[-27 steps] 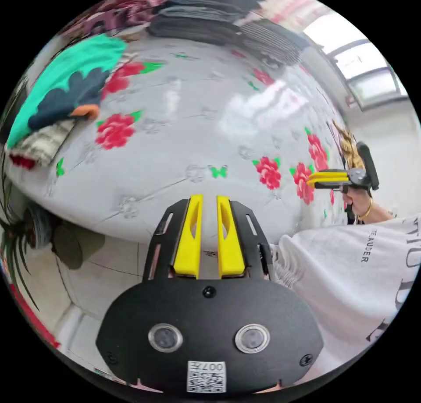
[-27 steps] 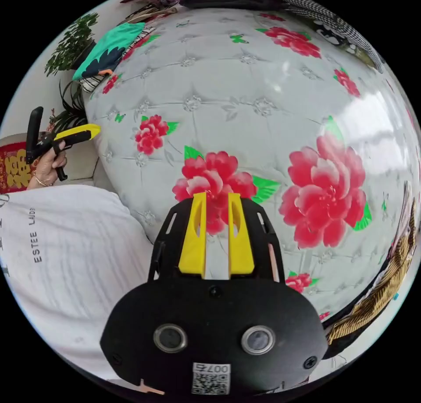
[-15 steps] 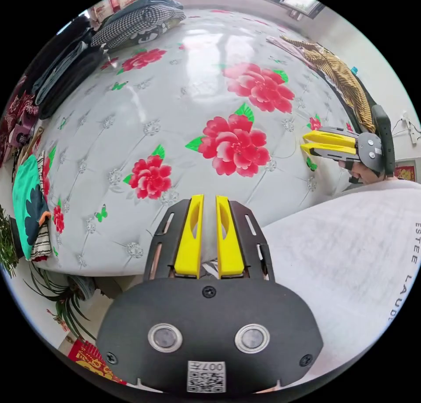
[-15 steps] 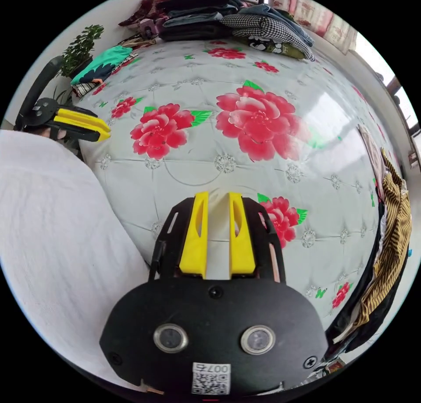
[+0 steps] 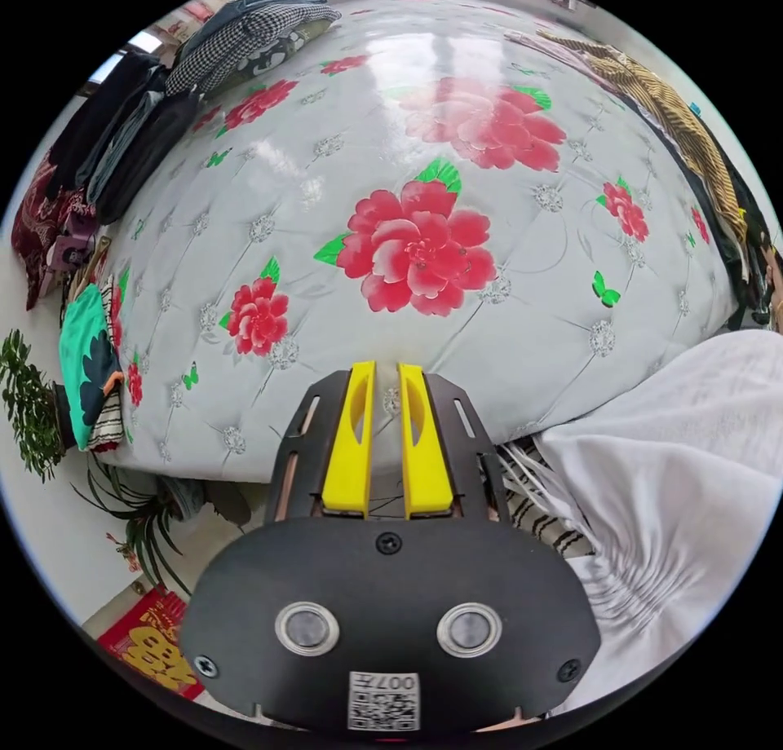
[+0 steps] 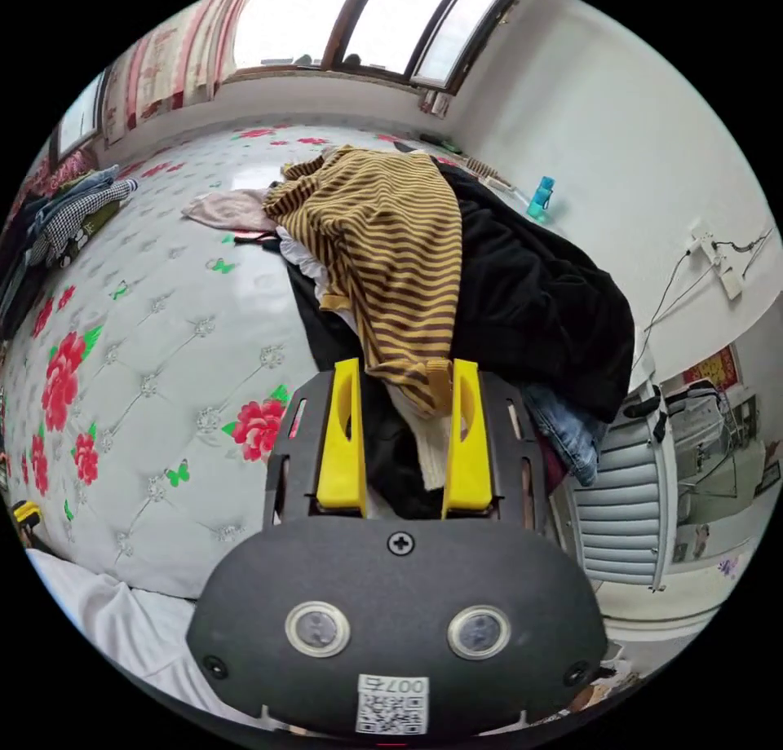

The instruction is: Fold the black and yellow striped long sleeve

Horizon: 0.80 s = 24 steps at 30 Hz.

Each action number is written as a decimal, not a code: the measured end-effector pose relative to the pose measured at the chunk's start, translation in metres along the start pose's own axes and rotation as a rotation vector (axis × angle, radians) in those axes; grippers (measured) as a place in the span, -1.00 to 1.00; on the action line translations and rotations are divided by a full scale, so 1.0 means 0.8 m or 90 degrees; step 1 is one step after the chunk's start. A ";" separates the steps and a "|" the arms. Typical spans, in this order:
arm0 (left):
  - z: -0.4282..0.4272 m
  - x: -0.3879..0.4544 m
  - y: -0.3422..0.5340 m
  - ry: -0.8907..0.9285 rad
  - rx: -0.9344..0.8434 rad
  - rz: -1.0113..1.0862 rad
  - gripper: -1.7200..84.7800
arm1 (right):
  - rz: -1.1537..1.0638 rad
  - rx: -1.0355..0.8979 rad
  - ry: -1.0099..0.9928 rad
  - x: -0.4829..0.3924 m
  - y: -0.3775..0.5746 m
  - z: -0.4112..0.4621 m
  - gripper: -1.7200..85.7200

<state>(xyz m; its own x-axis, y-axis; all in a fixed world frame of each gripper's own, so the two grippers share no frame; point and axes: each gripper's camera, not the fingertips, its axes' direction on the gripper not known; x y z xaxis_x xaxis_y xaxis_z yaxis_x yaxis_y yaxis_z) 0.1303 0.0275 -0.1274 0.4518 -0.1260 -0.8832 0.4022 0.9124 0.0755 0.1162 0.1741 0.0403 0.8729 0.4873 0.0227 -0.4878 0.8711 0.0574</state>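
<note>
Right gripper (image 6: 404, 444): jaws wide apart, gripping nothing, the hem of the striped top (image 6: 391, 253) lying just between and beyond them. The top drapes over a dark clothes pile (image 6: 530, 302) at the bed's (image 6: 163, 334) right edge, long axis running away from the gripper. Left gripper (image 5: 385, 436): jaws narrowly parted, empty, well left of the top (right is clearly nearer).

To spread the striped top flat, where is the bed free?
The floral cover's middle is bare, between the folded stacks and the clothes heap carrying the striped top. It is crowded by that heap, where the right tool is.
</note>
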 end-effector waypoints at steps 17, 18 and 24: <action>-0.128 0.106 0.101 0.168 0.313 -0.080 -0.75 | -0.369 0.295 -0.646 -0.103 -0.044 -0.237 -0.90; -0.139 0.109 0.106 0.174 0.342 -0.079 -0.74 | -0.424 0.320 -0.691 -0.123 -0.033 -0.264 -0.91; -0.149 0.106 0.132 0.184 0.405 -0.066 -0.71 | -0.730 0.185 -1.076 -0.232 0.060 -0.327 -0.89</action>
<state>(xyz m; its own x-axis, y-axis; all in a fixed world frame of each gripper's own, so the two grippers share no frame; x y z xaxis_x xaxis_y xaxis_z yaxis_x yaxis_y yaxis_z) 0.1159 0.1601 -0.2492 0.1924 -0.0108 -0.9813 0.8586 0.4860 0.1630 -0.0714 0.1414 -0.2225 -0.0598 -0.8276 0.5581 0.0341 0.5571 0.8297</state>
